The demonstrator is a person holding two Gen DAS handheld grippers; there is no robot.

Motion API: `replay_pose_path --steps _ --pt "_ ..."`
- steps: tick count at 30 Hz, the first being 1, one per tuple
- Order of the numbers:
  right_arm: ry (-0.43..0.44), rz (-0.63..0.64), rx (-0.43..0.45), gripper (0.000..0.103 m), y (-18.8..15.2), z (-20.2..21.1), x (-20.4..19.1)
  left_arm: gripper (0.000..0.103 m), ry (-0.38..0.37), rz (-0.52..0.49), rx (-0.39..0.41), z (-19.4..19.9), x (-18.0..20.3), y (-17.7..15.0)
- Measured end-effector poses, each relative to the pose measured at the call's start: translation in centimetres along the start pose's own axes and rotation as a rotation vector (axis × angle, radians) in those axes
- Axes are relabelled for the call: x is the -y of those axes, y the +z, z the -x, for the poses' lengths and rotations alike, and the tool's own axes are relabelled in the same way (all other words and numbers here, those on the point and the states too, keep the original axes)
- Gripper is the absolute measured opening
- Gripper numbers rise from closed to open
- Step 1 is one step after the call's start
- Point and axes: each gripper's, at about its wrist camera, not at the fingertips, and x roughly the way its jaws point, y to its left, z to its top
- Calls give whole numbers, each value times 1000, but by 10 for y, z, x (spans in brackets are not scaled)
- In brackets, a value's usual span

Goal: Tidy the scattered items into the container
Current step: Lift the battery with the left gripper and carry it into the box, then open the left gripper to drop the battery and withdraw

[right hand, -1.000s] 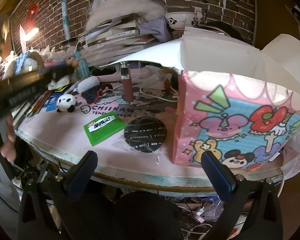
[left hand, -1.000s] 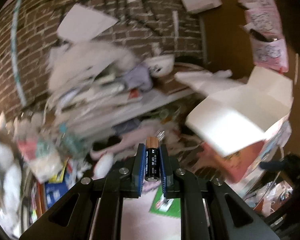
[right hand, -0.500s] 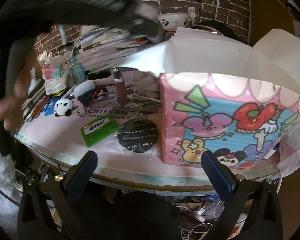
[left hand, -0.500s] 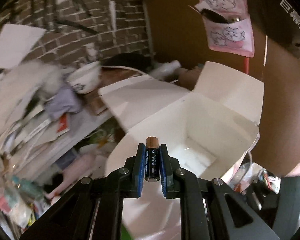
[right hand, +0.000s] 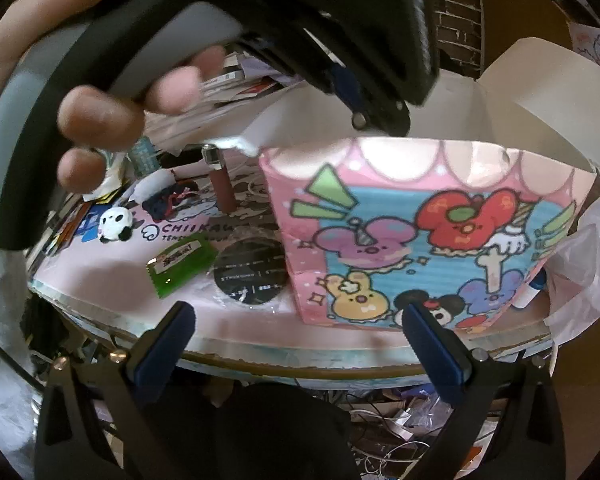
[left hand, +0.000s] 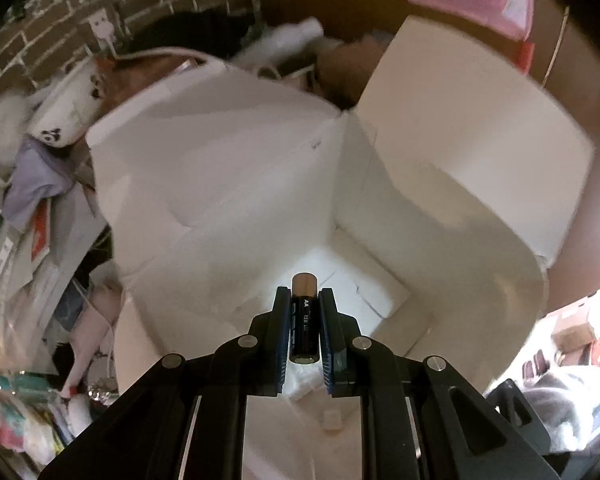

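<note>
Left gripper [left hand: 305, 322] clamped on one AA battery [left hand: 304, 320], copper end forward, poised over the open pink cartoon box [right hand: 428, 240]; white interior, flaps up. Right gripper [right hand: 300, 344] jaws wide apart, nothing between, low at the desk edge [right hand: 260, 354]. On the desk: one green packet [right hand: 180, 266], one black disc [right hand: 252, 276], one panda figure [right hand: 116, 224], one brown tube [right hand: 220, 184]. A hand [right hand: 112, 120] and the left tool block the upper view.

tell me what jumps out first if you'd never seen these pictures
A black AA battery with a copper-coloured end sits clamped in the left hand-held gripper, poised above the open white-lined cardboard box. From the right wrist view, that box's pink cartoon-printed front fills the table's right side, with a green sachet and a black round disc lying to its left.
</note>
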Motion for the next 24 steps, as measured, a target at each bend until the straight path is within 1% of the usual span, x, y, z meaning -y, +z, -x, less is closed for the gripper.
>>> replay_pose_path --steps 2,8,11,16,17,18,20,22,23,24 --pt "1 -5 -1 103 0 0 1 9 6 -12 -34 -7 3 2" --pt "1 -22 4 103 0 1 4 9 -12 -34 -118 -26 13 5" --pt "1 -27 7 103 0 3 7 9 0 -42 -153 -32 16 7" --pt "0 -32 15 103 1 6 9 9 29 -81 -251 -44 24 9" --pt "0 -33 16 103 0 7 10 10 29 -85 -254 -44 25 9" --pt "1 -35 18 103 1 8 10 12 31 -86 -256 -44 26 9" --pt "-1 -39 21 103 1 9 13 24 38 -92 -251 -42 27 9" --pt "-1 -44 22 103 1 10 15 46 58 -103 -230 -37 29 8" --pt "-1 -44 22 103 1 10 15 49 62 -107 -215 -33 31 8" --pt "-1 -44 23 103 1 11 16 54 62 -117 -187 -26 33 8"
